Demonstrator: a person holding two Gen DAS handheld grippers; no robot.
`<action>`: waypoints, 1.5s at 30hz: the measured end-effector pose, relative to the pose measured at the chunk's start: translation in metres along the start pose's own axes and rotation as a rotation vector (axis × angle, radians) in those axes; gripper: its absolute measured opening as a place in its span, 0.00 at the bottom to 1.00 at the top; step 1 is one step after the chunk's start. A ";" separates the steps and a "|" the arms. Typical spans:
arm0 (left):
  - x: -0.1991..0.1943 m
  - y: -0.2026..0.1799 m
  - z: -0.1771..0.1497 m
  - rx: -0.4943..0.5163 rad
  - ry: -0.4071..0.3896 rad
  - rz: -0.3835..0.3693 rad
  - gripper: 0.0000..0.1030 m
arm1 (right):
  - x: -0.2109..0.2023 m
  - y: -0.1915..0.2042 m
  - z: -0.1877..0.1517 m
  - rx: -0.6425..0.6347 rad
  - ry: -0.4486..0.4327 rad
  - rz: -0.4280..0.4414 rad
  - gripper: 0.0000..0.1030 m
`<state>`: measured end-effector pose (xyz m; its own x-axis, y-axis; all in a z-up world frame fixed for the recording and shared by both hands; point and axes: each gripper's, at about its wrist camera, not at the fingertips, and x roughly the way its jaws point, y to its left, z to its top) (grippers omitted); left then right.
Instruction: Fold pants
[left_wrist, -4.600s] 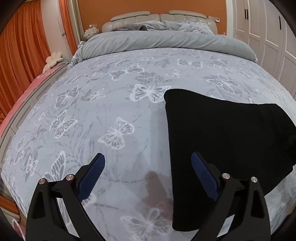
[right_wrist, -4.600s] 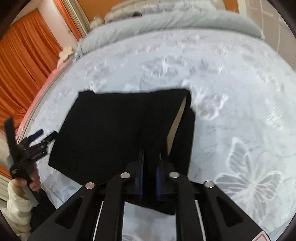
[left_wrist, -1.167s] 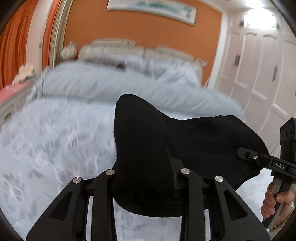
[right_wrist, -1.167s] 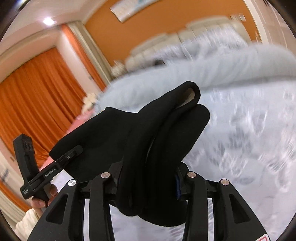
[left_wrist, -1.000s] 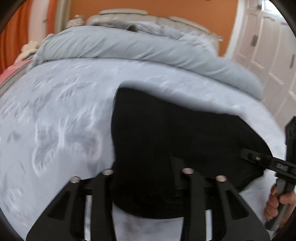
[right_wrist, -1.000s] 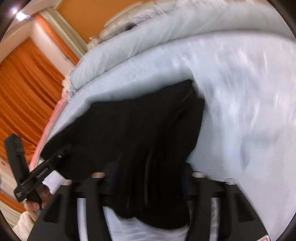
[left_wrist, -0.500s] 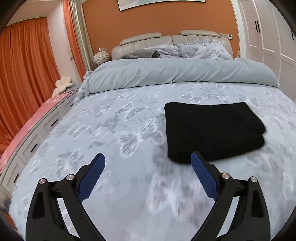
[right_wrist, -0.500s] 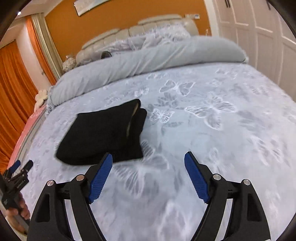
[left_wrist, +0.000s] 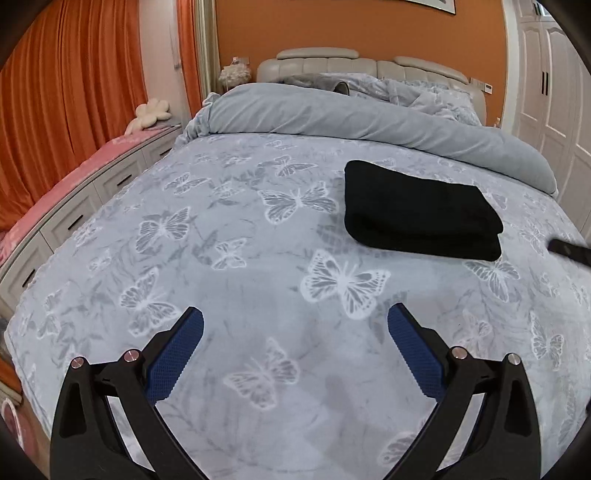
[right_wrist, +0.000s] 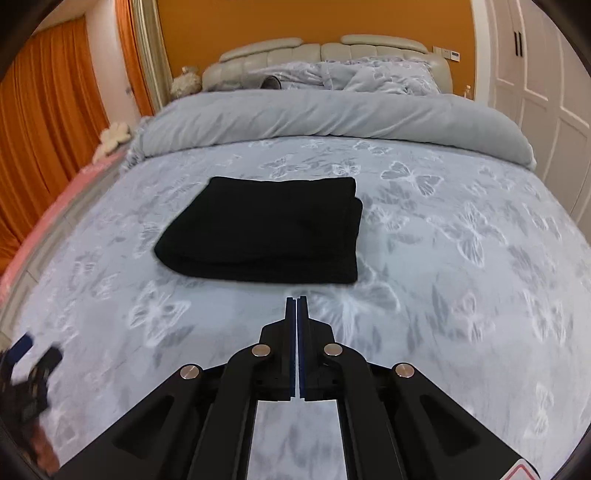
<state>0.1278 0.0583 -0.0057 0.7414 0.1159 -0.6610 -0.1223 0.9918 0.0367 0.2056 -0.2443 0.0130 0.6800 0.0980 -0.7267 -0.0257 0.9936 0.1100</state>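
While its jaws stand wide apart with nothing between them, having just been opening further, the left gripper hangs above the near part of the bedspread, its blue pads facing each other across bare butterfly-printed cloth. The right gripper has its jaws pressed together, having just been closing, and nothing is caught in them; its tip points toward the near edge of the pants but is apart from them.

Folded into a thick black rectangle, the pants lie flat on the bedspread around the middle of the bed, free of both grippers. In the left wrist view they sit far and to the right of the open jaws; in the right wrist view they lie just beyond the closed tip, slightly to the left.

Farther off, a rolled grey duvet runs across the bed, with pillows and a padded headboard behind it against an orange wall. Orange curtains hang on the left, above a pink-topped cabinet with drawers; white wardrobe doors stand on the right.
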 end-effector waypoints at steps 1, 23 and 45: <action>0.005 -0.005 -0.001 0.012 -0.001 -0.001 0.95 | 0.010 0.000 0.009 0.008 -0.002 -0.003 0.01; 0.034 -0.048 -0.020 0.107 0.107 -0.077 0.95 | -0.010 -0.070 -0.057 0.300 0.084 0.019 0.12; -0.022 -0.043 -0.044 0.144 -0.036 -0.078 0.95 | -0.086 -0.004 -0.141 0.096 -0.103 -0.069 0.40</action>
<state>0.0879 0.0103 -0.0253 0.7682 0.0380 -0.6391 0.0301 0.9950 0.0954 0.0440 -0.2490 -0.0209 0.7494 0.0184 -0.6619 0.0908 0.9873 0.1303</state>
